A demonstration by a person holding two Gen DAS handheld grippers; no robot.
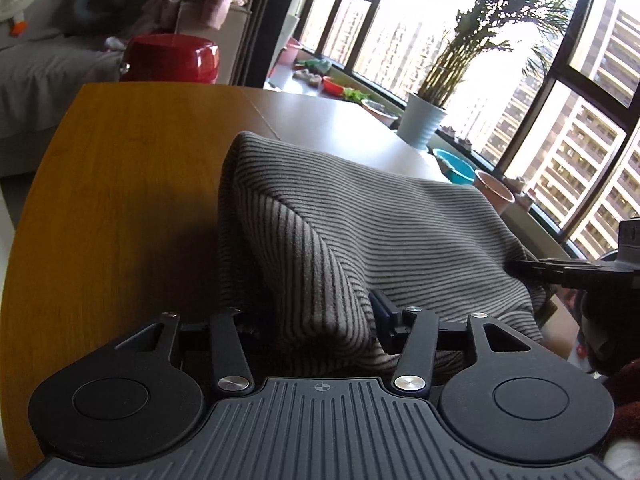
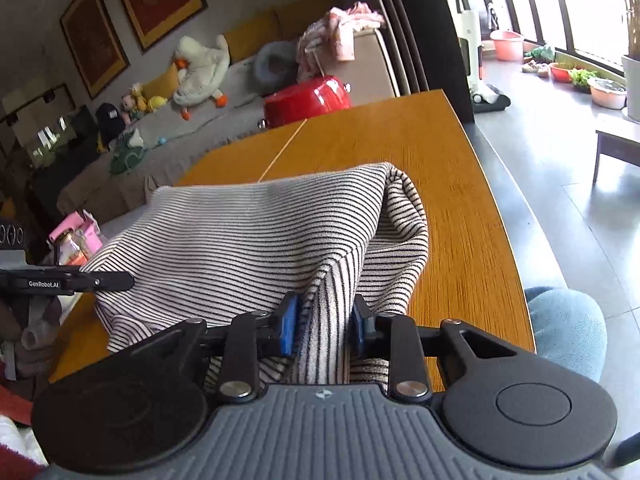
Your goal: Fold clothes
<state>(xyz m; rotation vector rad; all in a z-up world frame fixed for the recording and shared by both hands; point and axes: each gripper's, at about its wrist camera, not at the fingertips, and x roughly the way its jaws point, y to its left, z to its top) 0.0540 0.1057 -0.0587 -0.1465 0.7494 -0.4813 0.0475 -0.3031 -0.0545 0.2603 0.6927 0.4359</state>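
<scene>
The grey-and-cream striped knit garment [image 1: 360, 232] hangs bunched between both tools above the near edge of the orange wood-grain table [image 1: 120, 200], its lower folds apparently draped on the table top. The right gripper [image 2: 325, 326] is clenched on a gathered ridge of the cloth, both blue pads [image 2: 289, 322] pressing against it. The left gripper [image 1: 316, 320] has a thick wad of fabric between its jaws; only 1 pad shows at the right, the other is buried under cloth, so the grasp looks firm but I cannot tell for certain.

Risks, as I judge them: the left hold may rest on 1 bulky layer, so the wad could slip out as the garment is lowered. The 2 pinch points also look uneven, which would lay the fold crooked. The garment sits close to the table's near edge, so slack cloth might slide off.

Hidden: the garment's hem, sleeves and true outline, and its underside.
</scene>
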